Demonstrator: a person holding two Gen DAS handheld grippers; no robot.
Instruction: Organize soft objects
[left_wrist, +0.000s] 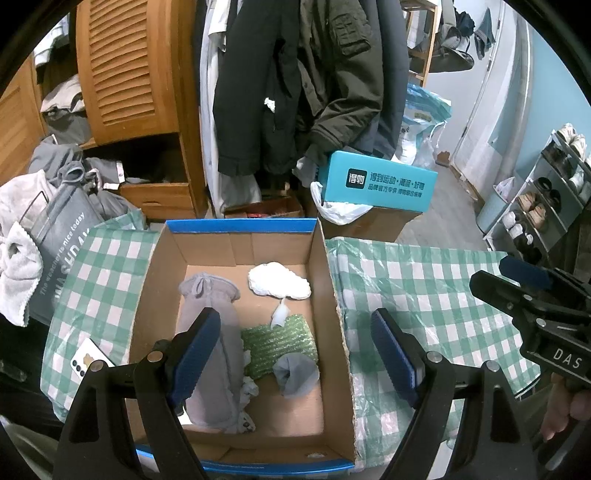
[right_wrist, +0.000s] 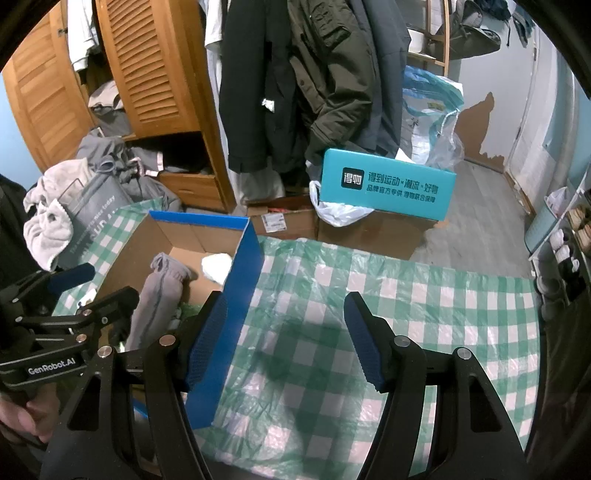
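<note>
Inside the cardboard box (left_wrist: 328, 258), the grey cloth roll (left_wrist: 212, 343) lies along its left wall: light, limp, best pinched mid-length. Left gripper (left_wrist: 295, 358) hovers above, right gripper (right_wrist: 286, 339) beside the box, both gaping, empty

Both my wrist views are evenly lit by soft, cool indoor light, moderately bright, with no harsh glare. The plastic over the checked tablecloth (right_wrist: 369, 295) shows only a faint sheen. My right gripper (right_wrist: 286, 338) throws a soft dark shadow onto the cloth. Fisheye bending curves everything near the edges, the corners fall black, and the rim looks slightly smeared.
</note>
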